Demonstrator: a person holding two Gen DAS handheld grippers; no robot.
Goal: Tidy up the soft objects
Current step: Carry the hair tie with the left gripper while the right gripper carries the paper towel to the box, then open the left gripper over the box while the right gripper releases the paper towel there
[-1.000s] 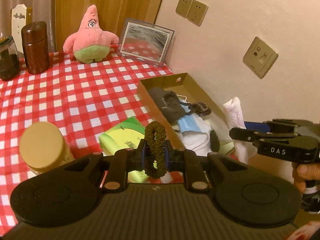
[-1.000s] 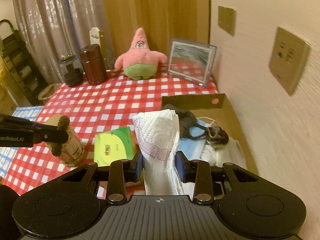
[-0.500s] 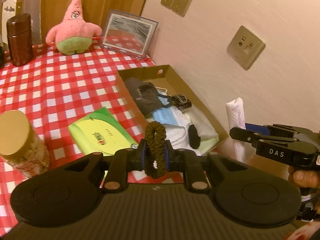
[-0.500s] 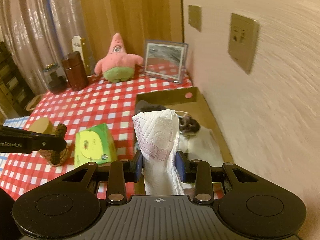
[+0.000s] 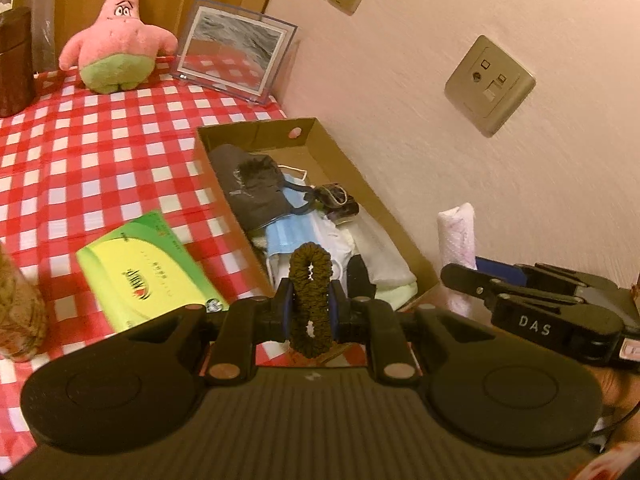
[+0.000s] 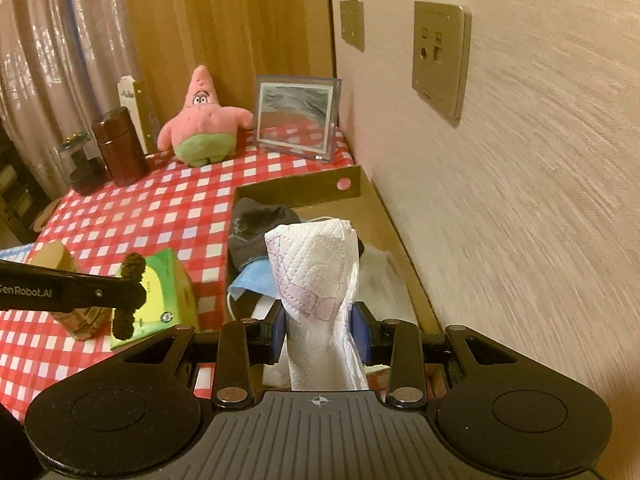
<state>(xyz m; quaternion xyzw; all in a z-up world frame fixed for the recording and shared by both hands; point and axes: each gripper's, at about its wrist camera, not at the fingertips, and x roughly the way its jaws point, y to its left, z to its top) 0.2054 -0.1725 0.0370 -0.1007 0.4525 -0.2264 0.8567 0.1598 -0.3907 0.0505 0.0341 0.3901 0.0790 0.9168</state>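
My left gripper point(image 5: 311, 307) is shut on a dark olive scrunchie point(image 5: 311, 288), held upright just before the near end of the cardboard box point(image 5: 256, 130). The scrunchie also shows in the right wrist view point(image 6: 129, 295). My right gripper point(image 6: 319, 327) is shut on a rolled white paper towel point(image 6: 316, 276) above the box's near end point(image 6: 296, 190); the towel also shows in the left wrist view point(image 5: 456, 240). The box holds a dark cloth point(image 5: 252, 188), a blue face mask point(image 5: 292, 232) and white fabric point(image 5: 384, 256).
A green tissue pack point(image 5: 140, 268) lies left of the box on the red checked tablecloth point(image 5: 100, 140). A cork-lidded jar point(image 6: 60, 260) stands near left. A pink star plush point(image 5: 116, 40), picture frame point(image 5: 236, 48) and brown canister point(image 6: 120, 146) stand at the back. The wall point(image 5: 440, 120) runs along the right.
Both grippers have swung right toward the wall and closer to the box. Each still holds its object.
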